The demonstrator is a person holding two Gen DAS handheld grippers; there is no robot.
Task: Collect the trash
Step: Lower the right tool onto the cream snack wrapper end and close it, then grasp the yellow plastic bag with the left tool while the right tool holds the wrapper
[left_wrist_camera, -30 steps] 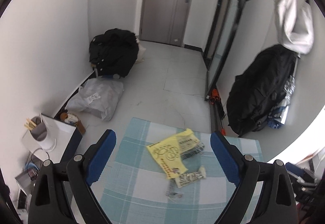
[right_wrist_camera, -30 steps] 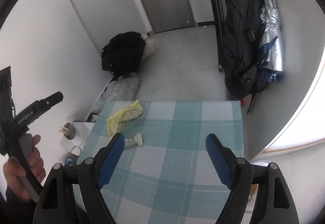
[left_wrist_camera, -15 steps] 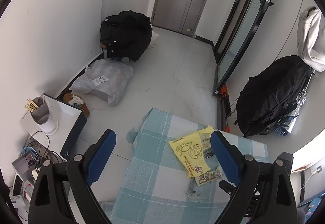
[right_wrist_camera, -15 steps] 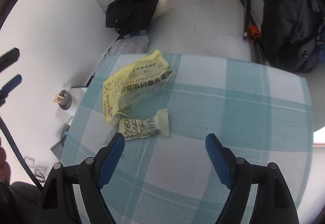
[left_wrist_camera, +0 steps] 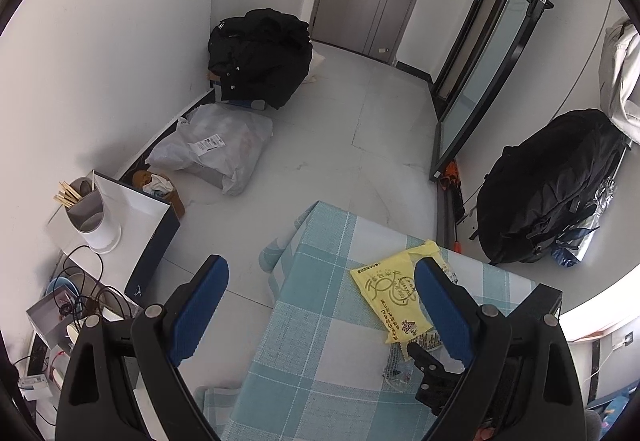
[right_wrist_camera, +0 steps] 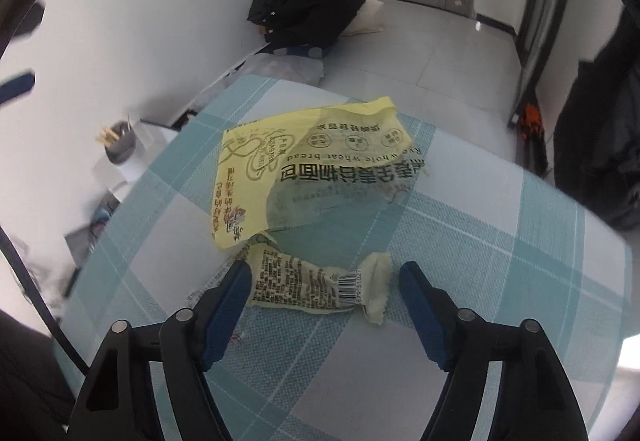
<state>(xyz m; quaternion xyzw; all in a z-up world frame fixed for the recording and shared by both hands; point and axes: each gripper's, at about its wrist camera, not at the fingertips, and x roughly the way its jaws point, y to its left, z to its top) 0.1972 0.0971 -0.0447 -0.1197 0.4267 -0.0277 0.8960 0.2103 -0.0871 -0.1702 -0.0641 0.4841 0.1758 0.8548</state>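
Note:
A yellow bread wrapper (right_wrist_camera: pixel 304 165) lies flat on the teal checked tablecloth (right_wrist_camera: pixel 500 241). A small cream snack wrapper (right_wrist_camera: pixel 320 287) with a barcode lies just in front of it. My right gripper (right_wrist_camera: pixel 326 273) is open, low over the table, its blue fingers on either side of the snack wrapper. My left gripper (left_wrist_camera: pixel 320 283) is open and empty, high above the table's left edge. The yellow wrapper (left_wrist_camera: pixel 390 291) shows there too, with the right gripper's black body (left_wrist_camera: pixel 436 373) below it and a clear crumpled wrapper (left_wrist_camera: pixel 394 367) beside.
A white cup with chopsticks (left_wrist_camera: pixel 90 215) stands on a white box left of the table. A black bag (left_wrist_camera: pixel 260 57) and a grey plastic parcel (left_wrist_camera: pixel 216 147) lie on the floor. A black backpack (left_wrist_camera: pixel 548 181) hangs at the right wall.
My right gripper has come down and forward onto the table, now straddling the snack wrapper. My left gripper has drifted left and up, away from the wrappers.

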